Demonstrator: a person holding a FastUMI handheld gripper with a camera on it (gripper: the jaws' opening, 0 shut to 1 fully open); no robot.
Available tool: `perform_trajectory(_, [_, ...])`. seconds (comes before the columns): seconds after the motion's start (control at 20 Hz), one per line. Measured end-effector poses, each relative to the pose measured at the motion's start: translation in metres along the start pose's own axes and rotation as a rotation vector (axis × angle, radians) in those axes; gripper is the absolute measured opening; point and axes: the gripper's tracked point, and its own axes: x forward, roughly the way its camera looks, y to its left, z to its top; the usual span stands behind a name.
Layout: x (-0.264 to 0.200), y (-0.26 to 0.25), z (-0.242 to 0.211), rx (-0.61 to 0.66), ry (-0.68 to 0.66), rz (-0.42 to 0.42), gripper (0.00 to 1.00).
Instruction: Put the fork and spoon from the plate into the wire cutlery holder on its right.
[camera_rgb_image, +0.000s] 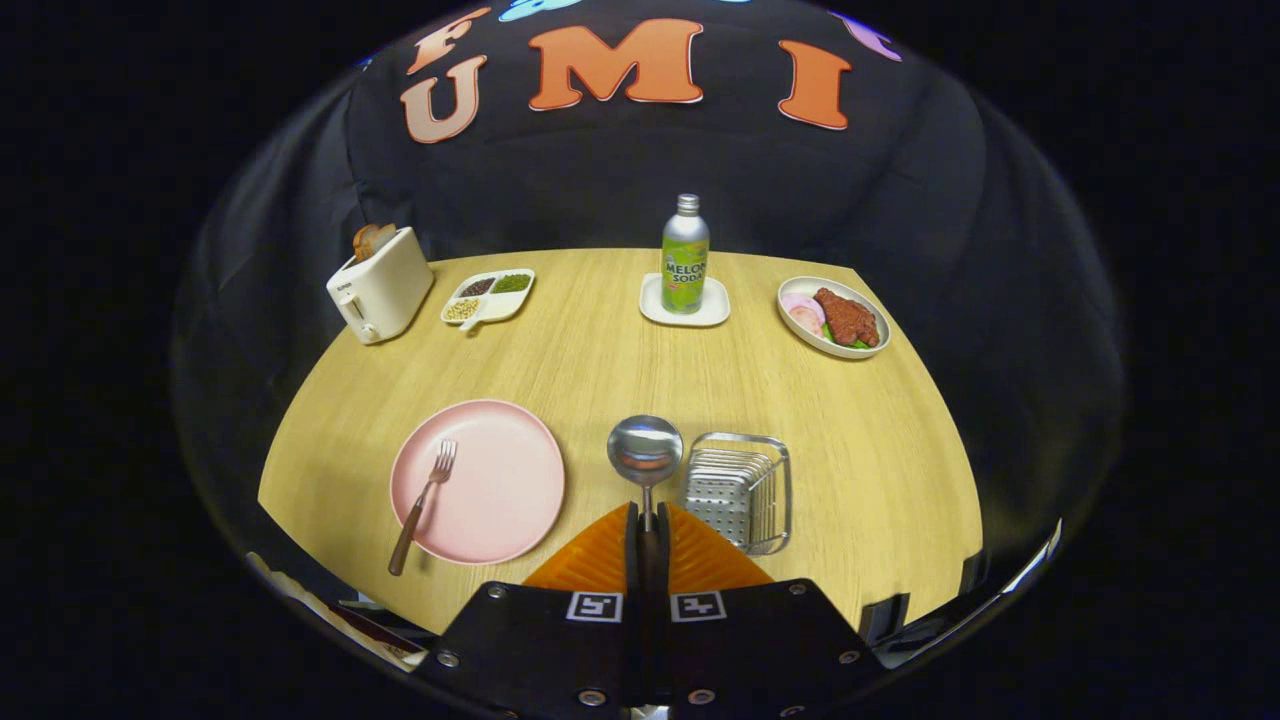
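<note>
One utensil of two is in hand, gripper view: the claw (647, 522) has its fingers pressed together on the thin handle of the spoon (645, 452), whose round, polished steel bowl stands straight ahead of the fingertips, long axis in line with the fingers

Wire cutlery holder (738, 491): rectangular basket of bright steel rods with a perforated plate inside, open top, standing on the bench (620, 350) just to the right of the spoon bowl and of the fingers; judged the next target, calling for a short shift rightward

Fork (422, 502): steel tines, dark wooden-looking handle, lying slantwise on the left part of the plate (495, 480), tines pointing away, handle end overhanging the near rim; left of the claw, not yet moved

Plate: round, pale pink, matt, shallow

Bench: light wood grain, smooth

Far side, well apart: cream toaster (380, 285) with bread, divided snack tray (488, 296), green soda bottle (685, 255) on a white coaster, dish of meat (834, 317)
</note>
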Motion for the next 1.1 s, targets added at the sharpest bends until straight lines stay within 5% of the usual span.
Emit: perform_trajectory(1.1, [0.043, -0.045, -0.022, -0.112, 0.433, -0.034, 0.04])
